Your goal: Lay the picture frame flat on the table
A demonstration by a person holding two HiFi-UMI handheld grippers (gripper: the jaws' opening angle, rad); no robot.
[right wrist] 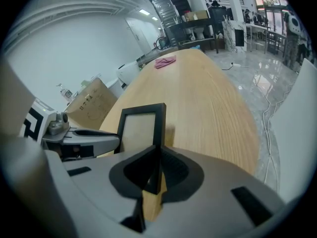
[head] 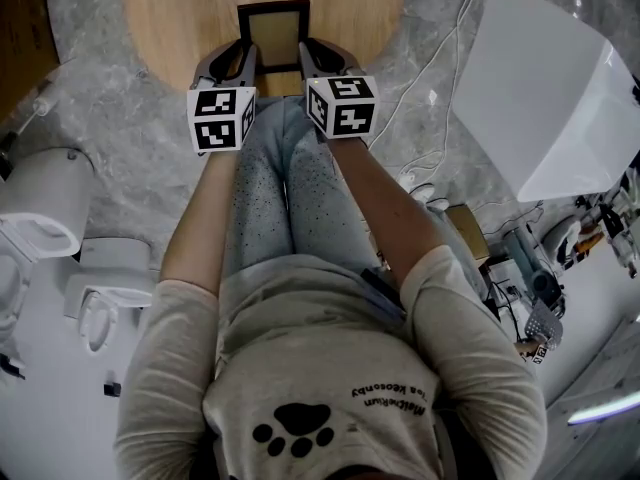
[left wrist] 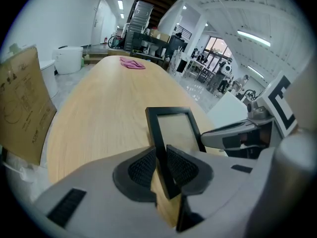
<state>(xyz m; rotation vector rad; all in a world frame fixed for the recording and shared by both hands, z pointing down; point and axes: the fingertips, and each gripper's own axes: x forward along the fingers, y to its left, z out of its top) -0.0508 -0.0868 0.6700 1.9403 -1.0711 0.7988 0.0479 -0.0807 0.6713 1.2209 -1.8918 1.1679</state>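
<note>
Your left gripper point(left wrist: 161, 165) is clamped on the left bar of the black picture frame point(head: 277, 28), your right gripper point(right wrist: 157, 170) on its right bar. The frame stands at the wooden table's point(head: 180, 18) near edge. It is probably light, rigid and breakable, so keep hold of the bars, not the pane.

At twelve o'clock, the black rectangular picture frame point(head: 274, 30) has its lower edge hidden behind the grey left gripper point(head: 248, 60) and right gripper point(head: 308, 58).
</note>
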